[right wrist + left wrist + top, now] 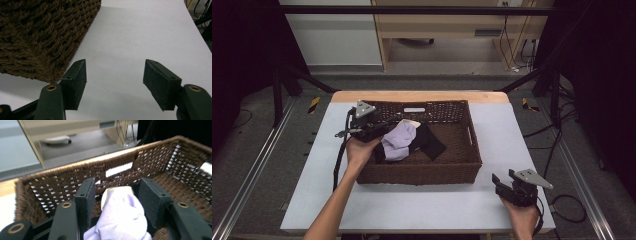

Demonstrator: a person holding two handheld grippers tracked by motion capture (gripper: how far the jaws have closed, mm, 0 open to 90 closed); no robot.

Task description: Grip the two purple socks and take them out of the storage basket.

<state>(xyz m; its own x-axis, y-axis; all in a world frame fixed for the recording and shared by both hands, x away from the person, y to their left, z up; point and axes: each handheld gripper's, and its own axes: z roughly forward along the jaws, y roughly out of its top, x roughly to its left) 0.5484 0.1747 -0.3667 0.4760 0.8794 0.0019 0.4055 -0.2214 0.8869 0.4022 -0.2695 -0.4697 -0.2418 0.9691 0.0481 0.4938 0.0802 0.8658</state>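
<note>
The left hand-held gripper (379, 126) is reaching into the wicker basket (464, 160), jaws standing wide around a lilac sock (122, 217) lying inside. Judged step: grasping; closing comes next. The right hand-held gripper (504, 182) is waiting wide and empty over the bench (422, 205).

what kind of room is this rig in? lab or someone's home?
Most likely a lab or data-collection workspace: black frame bars and dark curtains surround the white table, loose cables run along the floor, and a person works a wicker basket with instrumented tongs.
</note>
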